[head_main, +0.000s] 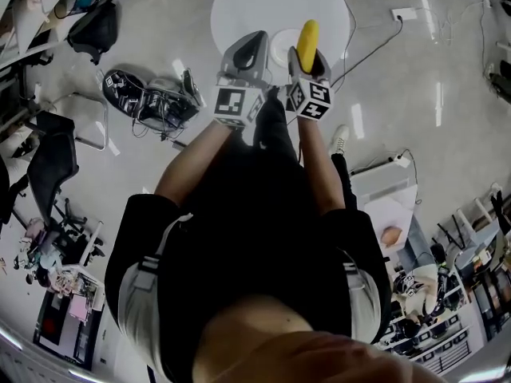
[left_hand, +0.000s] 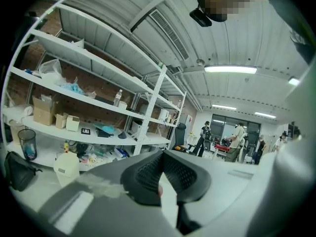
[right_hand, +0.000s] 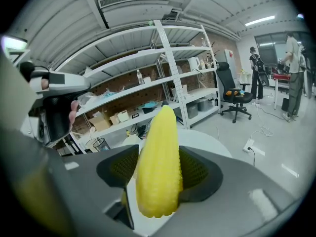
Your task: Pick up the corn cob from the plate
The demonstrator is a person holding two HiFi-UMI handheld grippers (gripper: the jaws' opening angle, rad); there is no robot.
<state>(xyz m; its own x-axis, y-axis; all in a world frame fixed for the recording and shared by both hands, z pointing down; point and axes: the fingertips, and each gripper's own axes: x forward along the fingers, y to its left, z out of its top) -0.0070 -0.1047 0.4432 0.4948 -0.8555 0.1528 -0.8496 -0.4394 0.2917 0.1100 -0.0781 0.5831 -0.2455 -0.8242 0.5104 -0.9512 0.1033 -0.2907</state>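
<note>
Over the white table, right gripper pinches the corn cob; left gripper closed.

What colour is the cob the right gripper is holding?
Yellow; the corn cob shows best in the right gripper view.

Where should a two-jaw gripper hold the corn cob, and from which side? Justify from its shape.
Take the corn cob by its thick lower half, coming from the blunt end, one jaw on each long side. It tapers to a tip, so the wide part gives the pads most contact. The right gripper holds it so.
</note>
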